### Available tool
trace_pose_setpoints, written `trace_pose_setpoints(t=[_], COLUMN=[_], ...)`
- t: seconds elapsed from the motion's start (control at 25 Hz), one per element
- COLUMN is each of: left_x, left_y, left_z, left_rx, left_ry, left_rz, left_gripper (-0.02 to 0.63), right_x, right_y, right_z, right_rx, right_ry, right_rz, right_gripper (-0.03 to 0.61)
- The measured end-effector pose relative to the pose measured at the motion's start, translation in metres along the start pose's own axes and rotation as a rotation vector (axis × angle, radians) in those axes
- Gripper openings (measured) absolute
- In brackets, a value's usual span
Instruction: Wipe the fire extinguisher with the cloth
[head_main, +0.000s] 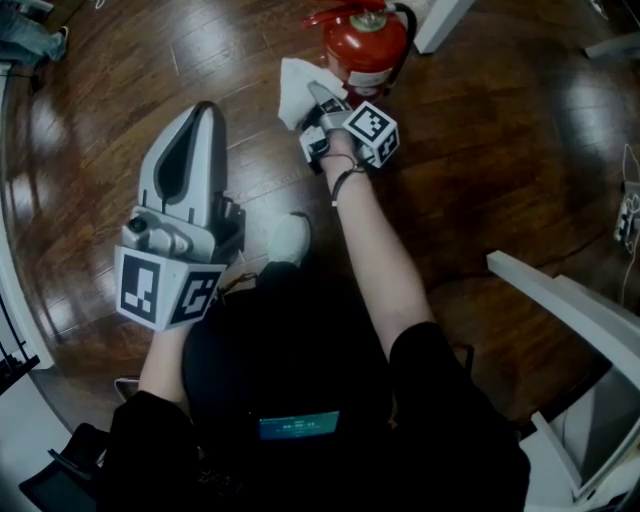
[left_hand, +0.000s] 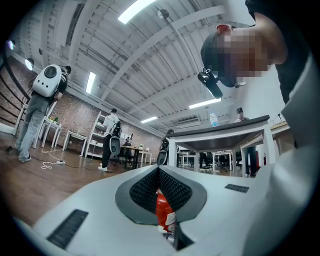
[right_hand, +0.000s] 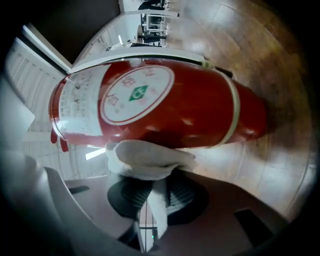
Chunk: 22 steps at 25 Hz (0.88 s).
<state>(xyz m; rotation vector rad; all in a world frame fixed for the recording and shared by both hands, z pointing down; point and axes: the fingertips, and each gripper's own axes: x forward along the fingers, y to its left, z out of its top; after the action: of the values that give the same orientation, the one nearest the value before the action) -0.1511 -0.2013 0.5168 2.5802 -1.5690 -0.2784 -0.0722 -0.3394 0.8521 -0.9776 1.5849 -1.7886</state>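
A red fire extinguisher (head_main: 366, 47) stands on the wooden floor at the top of the head view; it fills the right gripper view (right_hand: 160, 105) with its white label. My right gripper (head_main: 322, 100) is shut on a white cloth (head_main: 297, 90), and the bunched cloth (right_hand: 147, 160) presses against the extinguisher's red side. My left gripper (head_main: 200, 125) hovers to the left, well short of the extinguisher, jaws closed together and holding nothing. In the left gripper view a sliver of the extinguisher (left_hand: 162, 212) shows through the notch of the gripper (left_hand: 159, 172).
A white table leg (head_main: 440, 22) stands just right of the extinguisher. White furniture (head_main: 575, 310) sits at the right edge. My white shoe (head_main: 290, 238) rests on the dark wooden floor (head_main: 120, 80). Other people and tables stand far off in the left gripper view.
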Motion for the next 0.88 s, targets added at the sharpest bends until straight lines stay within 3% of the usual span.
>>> trace_pose_setpoints(t=[0.2,0.36,0.52,0.64,0.76,0.88], left_x=[-0.001,-0.002,-0.006,-0.008,-0.010,-0.008], left_y=[0.001,-0.001,-0.004,-0.008,-0.012,-0.013], left_z=[-0.001,0.001,0.005,0.005,0.006,0.008], left_rx=[-0.005,-0.002,0.001,0.002,0.001,0.001], left_ry=[0.002,-0.003,-0.013,-0.016,-0.024,-0.035], left_rz=[-0.007,-0.009,-0.003,-0.003,-0.006,-0.005], left_gripper=[0.000,0.000,0.000,0.000,0.000,0.000], right_x=[-0.024,-0.045,-0.082,-0.108,-0.128,-0.147], right_y=[-0.058,-0.065,-0.047,-0.029,0.006,0.046], right_z=[0.010,0.017,0.044,0.088,0.128,0.151], right_rx=[-0.012,-0.046,-0.148,-0.226,-0.307,-0.325], right_ry=[-0.021,-0.017,-0.072,-0.149,-0.221,-0.289], right_rz=[-0.126,-0.153,-0.126,-0.099,-0.044,0.029], right_gripper=[0.081,0.081,0.081,0.081,0.081,0.081])
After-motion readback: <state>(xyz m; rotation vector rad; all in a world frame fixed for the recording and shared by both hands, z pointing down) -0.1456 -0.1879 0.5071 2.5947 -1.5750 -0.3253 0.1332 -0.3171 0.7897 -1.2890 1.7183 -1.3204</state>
